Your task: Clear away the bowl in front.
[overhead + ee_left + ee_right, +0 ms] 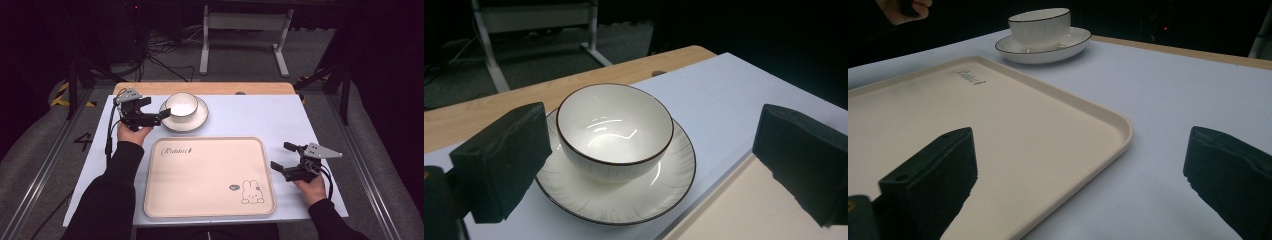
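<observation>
A white bowl with a dark rim stands on a white saucer-like plate at the back of the table. My left gripper is open just left of the plate, its jaws spread wide toward the bowl and plate, touching neither. A cream tray with a rabbit drawing lies empty in front of them. My right gripper is open beside the tray's right edge, low over the table. In the right gripper view the tray lies ahead, with the bowl and plate far behind.
A pale blue mat covers the table, with a wooden strip along the far edge. Beyond it are a dark floor, cables and a metal stand. The left hand appears at the top left of the right gripper view.
</observation>
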Motion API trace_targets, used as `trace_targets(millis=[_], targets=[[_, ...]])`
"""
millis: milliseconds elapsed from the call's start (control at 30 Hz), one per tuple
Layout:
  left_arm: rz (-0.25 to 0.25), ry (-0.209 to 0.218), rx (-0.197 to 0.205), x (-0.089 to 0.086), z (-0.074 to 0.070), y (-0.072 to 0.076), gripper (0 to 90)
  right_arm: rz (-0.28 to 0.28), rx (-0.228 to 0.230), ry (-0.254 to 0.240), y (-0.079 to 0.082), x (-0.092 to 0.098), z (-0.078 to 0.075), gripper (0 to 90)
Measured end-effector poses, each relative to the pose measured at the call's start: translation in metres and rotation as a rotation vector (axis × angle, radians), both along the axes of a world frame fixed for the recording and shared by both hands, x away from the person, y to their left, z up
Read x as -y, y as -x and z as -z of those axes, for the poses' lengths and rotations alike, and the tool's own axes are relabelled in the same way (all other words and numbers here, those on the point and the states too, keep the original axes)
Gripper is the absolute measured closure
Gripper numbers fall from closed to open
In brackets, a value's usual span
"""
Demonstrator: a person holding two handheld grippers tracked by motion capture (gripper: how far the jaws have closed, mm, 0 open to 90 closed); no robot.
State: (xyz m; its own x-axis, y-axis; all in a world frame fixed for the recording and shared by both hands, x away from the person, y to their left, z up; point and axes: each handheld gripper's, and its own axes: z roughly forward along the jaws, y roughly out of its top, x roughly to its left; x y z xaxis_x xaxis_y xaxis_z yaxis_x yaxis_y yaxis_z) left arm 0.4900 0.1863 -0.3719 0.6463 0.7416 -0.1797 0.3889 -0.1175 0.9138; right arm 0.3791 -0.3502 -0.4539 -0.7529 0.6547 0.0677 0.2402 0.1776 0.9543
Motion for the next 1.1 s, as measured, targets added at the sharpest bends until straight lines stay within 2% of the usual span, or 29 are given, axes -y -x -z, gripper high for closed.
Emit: trace_targets(millis=[67, 167, 267, 300, 400, 567, 667, 767, 900, 1000, 1100], targets=[[-0.011, -0.024, -0.004, 0.001, -0.001, -0.003, 1.5, 0.002, 0.001, -0.002, 0.0, 0.0, 0.0, 1.2], [-0.05, -0.086, -0.002, 0.004, -0.002, -0.008, 2.4, 0.002, -0.001, -0.003, 0.0, 0.0, 0.0, 1.1], [-0.062, -0.103, 0.004, 0.007, -0.003, -0.01, 1.8, 0.002, -0.001, -0.004, 0.0, 0.001, 0.0, 1.1], [-0.075, -0.11, 0.027, 0.01, -0.003, -0.011, 1.8, 0.001, 0.0, -0.004, 0.0, 0.001, 0.0, 1.1], [-0.087, -0.119, 0.029, 0.013, -0.003, -0.013, 1.8, 0.001, 0.0, -0.006, 0.0, 0.001, 0.0, 1.1], [-0.101, -0.089, 0.012, 0.015, -0.008, -0.023, 5.4, 0.002, -0.001, -0.012, 0.0, 0.001, 0.0, 0.8], [-0.104, -0.086, -0.011, 0.016, -0.008, -0.029, 6.6, 0.001, -0.001, -0.014, 0.0, 0.001, 0.0, 0.8], [-0.108, -0.086, -0.034, 0.017, -0.004, -0.039, 6.7, -0.002, 0.0, -0.012, 0.0, 0.001, 0.0, 0.8], [-0.114, -0.082, -0.041, 0.018, -0.001, -0.044, 7.6, -0.004, 0.004, -0.011, 0.0, 0.001, 0.0, 0.7], [-0.141, -0.093, -0.056, 0.016, 0.004, -0.049, 7.1, -0.003, 0.003, -0.01, 0.0, 0.001, 0.0, 0.7], [-0.14, -0.084, -0.086, 0.016, 0.009, -0.054, 8.4, -0.005, 0.005, -0.012, 0.0, 0.001, 0.0, 0.5]])
